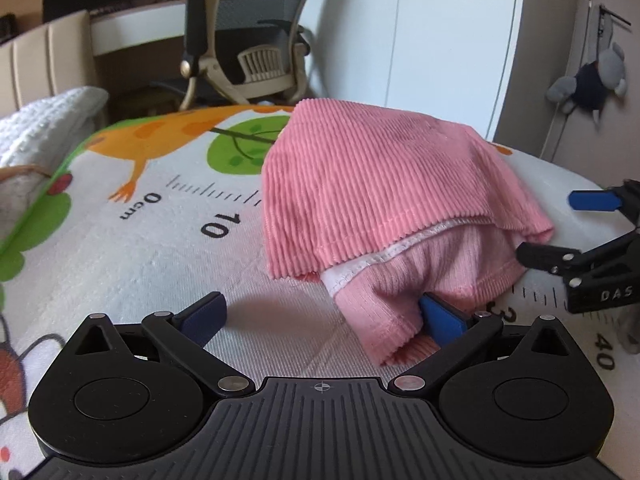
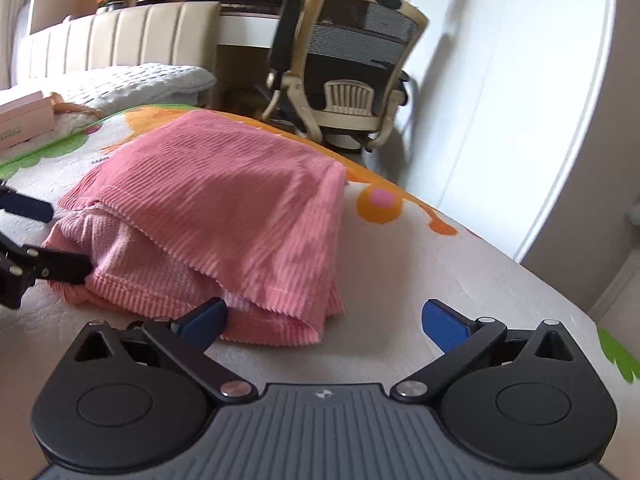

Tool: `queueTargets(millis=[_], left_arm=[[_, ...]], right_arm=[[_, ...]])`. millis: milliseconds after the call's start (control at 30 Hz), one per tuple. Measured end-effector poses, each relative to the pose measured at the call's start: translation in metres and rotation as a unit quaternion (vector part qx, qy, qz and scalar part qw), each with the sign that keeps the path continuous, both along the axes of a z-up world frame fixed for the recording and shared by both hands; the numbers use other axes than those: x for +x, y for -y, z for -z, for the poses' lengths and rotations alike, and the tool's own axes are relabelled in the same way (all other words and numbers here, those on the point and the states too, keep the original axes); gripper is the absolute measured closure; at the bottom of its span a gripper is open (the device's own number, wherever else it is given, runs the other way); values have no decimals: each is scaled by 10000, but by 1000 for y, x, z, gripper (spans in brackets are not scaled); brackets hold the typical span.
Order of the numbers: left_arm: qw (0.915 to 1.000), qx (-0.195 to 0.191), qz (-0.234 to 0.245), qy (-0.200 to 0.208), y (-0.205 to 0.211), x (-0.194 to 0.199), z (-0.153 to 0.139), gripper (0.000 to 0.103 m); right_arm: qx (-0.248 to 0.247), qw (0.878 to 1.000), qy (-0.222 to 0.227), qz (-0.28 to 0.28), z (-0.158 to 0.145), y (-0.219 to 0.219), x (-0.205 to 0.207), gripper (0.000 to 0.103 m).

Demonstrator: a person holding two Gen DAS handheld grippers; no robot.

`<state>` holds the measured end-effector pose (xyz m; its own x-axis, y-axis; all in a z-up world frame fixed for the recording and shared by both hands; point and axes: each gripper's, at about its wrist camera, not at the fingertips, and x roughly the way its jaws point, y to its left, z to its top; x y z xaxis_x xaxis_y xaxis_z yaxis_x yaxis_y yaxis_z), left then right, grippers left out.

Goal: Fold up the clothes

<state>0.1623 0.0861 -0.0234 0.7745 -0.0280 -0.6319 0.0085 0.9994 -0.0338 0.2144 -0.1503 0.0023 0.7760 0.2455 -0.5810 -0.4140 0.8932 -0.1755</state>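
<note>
A pink ribbed garment lies folded in layers on a printed play mat; a white inner hem shows under its top layer. My left gripper is open at the garment's near edge. Its right blue pad presses against the lower fold, and its left pad rests over bare mat. In the right wrist view the garment sits centre-left. My right gripper is open there, its left pad touching the near corner. Each gripper shows in the other's view: right gripper, left gripper.
An office chair stands behind the mat's far edge, near a white wall. A white knitted blanket lies at the far left. A pink box sits at the left, and a grey plush toy hangs at the right.
</note>
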Motion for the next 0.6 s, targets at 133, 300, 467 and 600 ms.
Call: queueTargets(millis=[133,300,467,600], left_arm=[[9990,358,-263,7,14,-11,0,0],[9993,363,-31,108,45,-49,-3,0],[9993,134,355,-56,74,-56,-5,0],[9995,254,201,-36,80,-54,-3,0]], right_arm=[[123,9998,-9,183,0,13,-24,0],[270,9989,-38,383,2,33,-60,0],[417,9974,-66,582,3,53,-97,0],[528,9945,-459,776,9,64,-92,0]])
